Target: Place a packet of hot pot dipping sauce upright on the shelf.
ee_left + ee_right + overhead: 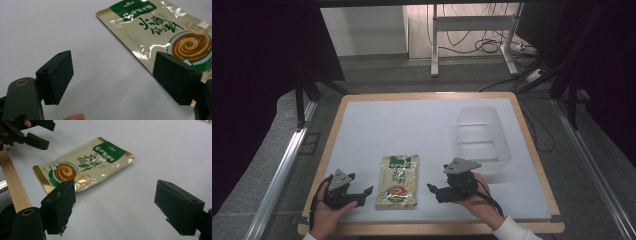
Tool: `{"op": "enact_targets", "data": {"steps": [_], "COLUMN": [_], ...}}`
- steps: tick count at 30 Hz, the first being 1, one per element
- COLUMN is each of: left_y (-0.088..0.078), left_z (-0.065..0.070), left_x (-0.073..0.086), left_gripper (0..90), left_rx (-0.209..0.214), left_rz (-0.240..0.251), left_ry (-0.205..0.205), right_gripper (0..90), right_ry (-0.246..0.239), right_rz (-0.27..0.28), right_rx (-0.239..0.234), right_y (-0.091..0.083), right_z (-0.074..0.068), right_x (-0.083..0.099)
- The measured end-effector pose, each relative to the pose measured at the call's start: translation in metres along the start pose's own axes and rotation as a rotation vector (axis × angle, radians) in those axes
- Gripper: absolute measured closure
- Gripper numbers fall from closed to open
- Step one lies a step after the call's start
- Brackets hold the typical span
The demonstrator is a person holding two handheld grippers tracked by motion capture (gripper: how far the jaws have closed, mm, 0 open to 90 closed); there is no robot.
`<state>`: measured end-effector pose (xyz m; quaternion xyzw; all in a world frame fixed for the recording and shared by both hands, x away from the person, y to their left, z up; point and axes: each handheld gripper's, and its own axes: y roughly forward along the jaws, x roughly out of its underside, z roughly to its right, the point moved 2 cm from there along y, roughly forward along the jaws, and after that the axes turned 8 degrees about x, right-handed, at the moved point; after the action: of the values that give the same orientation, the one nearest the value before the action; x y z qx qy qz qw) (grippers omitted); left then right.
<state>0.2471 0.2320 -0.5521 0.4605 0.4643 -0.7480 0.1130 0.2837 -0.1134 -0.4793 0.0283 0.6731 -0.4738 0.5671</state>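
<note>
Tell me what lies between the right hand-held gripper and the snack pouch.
Nothing: in the high view, bare white table surface separates the right hand-held gripper from the snack pouch. The right gripper view shows the same.

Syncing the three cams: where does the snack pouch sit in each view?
High view: the snack pouch lies flat near the front edge, between the left gripper and the right gripper.
Left gripper view: pouch at upper right, its lower corner behind the right-hand jaw.
Right gripper view: pouch at upper left, beyond the left-hand jaw.
Shared landmark: the green band at the pouch's top.
</note>
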Motion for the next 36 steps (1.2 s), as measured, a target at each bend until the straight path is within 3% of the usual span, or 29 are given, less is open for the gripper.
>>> {"op": "enact_targets", "data": {"steps": [7, 13, 27, 36], "left_y": [0.000, 0.001, 0.001, 0.002], "left_z": [0.000, 0.000, -0.001, 0.000], "left_x": [0.000, 0.000, 0.001, 0.001], "left_gripper": [16.9, 16.9, 16.9, 16.9], "left_rx": [-0.002, 0.000, -0.003, -0.002], "left_rz": [0.003, -0.001, -0.004, -0.007], "left_ry": [-0.008, -0.005, -0.004, -0.002], "right_gripper": [17.5, 17.6, 17.3, 17.3], "right_ry": [-0.027, -0.014, -0.050, -0.042], "right_rz": [0.005, 0.017, -0.003, -0.003], "right_rx": [-0.022, -0.029, -0.062, -0.077], "right_y": [-0.005, -0.008, 0.007, 0.018], "right_z": [0.001, 0.004, -0.001, -0.003], "right_x": [-0.017, -0.033, -0.065, -0.074]}}
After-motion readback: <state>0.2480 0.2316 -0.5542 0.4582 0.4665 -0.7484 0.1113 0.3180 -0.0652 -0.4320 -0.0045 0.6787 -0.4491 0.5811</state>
